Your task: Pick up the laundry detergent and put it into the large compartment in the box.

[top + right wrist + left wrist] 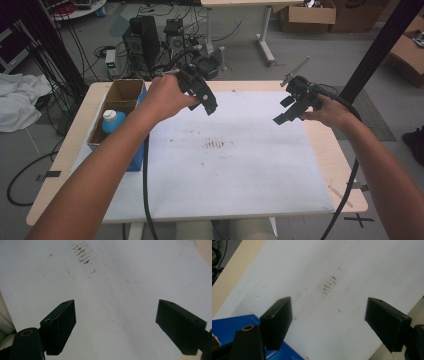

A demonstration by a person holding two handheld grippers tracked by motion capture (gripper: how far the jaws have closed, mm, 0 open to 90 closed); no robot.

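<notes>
While both hands hover above the white sheet [235, 165], the left gripper [204, 97] and the right gripper [290, 107] stand wide apart and carry nothing. Nearest to the left one is the cardboard box [120, 95] at the table's left edge, with a blue bottle [113, 121] inside, probably waiting to be taken.

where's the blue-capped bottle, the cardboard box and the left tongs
blue-capped bottle [113, 121], high view, on its cap
cardboard box [131, 83], high view, on its far rim
left tongs [209, 106], high view, between the fingertips
</notes>
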